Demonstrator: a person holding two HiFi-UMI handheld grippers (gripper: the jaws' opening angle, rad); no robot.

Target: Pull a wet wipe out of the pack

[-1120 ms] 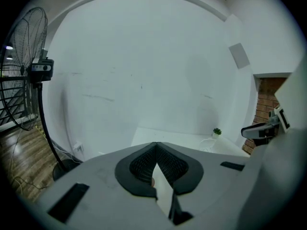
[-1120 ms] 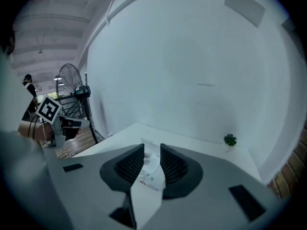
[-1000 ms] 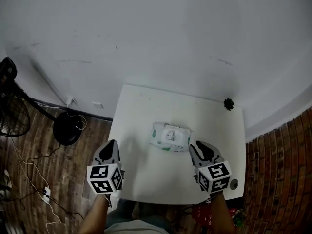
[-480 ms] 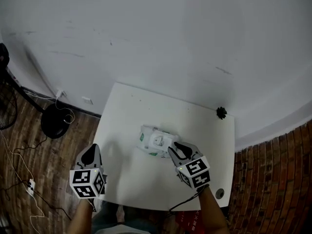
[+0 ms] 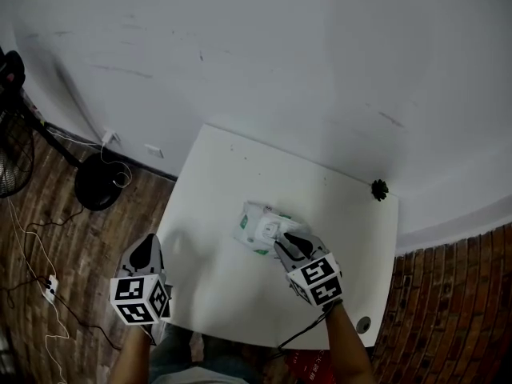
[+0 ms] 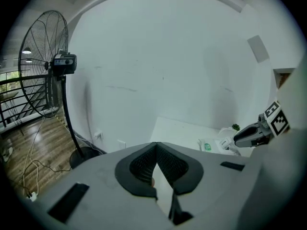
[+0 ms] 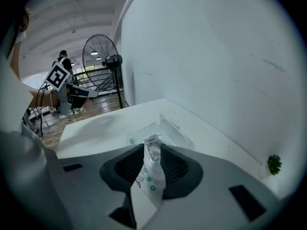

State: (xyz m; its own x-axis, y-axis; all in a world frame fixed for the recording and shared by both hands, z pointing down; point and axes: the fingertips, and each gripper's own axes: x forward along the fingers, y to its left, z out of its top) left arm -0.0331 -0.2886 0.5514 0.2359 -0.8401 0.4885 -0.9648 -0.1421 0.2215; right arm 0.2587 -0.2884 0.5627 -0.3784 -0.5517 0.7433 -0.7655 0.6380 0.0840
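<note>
A pack [image 5: 253,229] lies mid-surface [image 5: 224,174], lid [image 7: 178,132] open. The right gripper [image 5: 282,235] has its jaws pinched on the wet wipe [image 7: 152,146], a soft, damp tuft at the opening. It probably tears easily, so hold it low. The left gripper [image 5: 146,251] hangs near left, jaws closed and empty.
</note>
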